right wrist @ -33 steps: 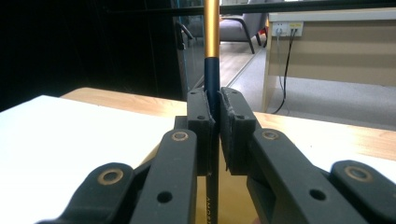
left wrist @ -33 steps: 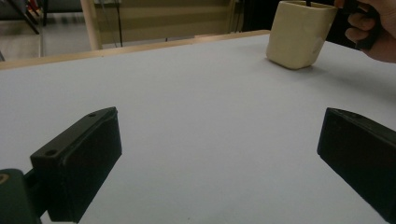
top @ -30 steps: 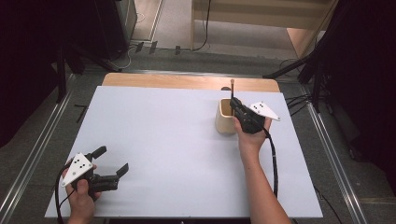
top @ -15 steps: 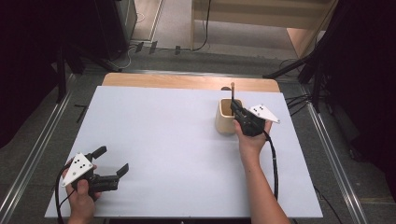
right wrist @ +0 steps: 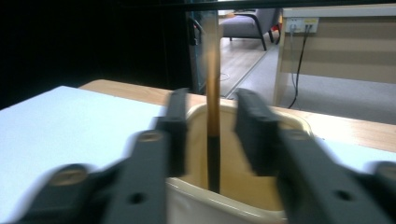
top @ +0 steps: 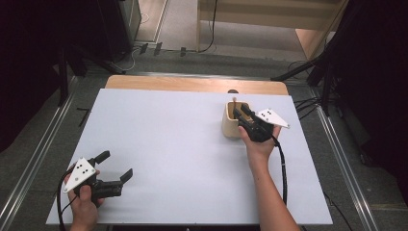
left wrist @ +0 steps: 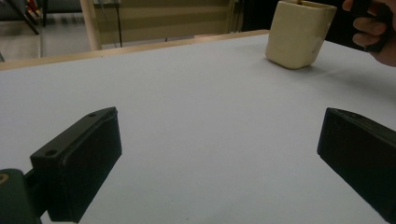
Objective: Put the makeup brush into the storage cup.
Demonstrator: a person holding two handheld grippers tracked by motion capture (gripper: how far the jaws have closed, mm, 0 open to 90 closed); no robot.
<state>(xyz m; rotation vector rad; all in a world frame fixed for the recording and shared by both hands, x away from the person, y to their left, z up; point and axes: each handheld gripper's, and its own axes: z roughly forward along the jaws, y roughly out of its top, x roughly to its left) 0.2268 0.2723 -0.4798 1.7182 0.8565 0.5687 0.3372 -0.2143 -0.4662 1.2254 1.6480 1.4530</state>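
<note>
In the high view, the white worktop (top: 183, 144) is seen from above with a cream cup (top: 232, 126) right of centre, and a thin brown stick (top: 234, 102) is seen rising from its opening. Compared with a second ago, the right tool (top: 239, 113) has been brought a little further over the cup's rim, while the cup has not been shifted; a grasp of the stick is judged to be under way. The left tool (top: 114, 166) is held at the lower left, unchanged, its jaws spread wide and nothing between them. In the left gripper view, bare worktop is framed between the two parted jaws, and the cup (left wrist: 299, 32) is seen at the upper right with the other hand (left wrist: 373, 28) beside it. In the right gripper view, the stick (right wrist: 213, 107) is seen upright inside the cup (right wrist: 224, 205), its lower part dark, between the jaws of the right tool (right wrist: 211, 135), which are parted and not yet touching it.
</note>
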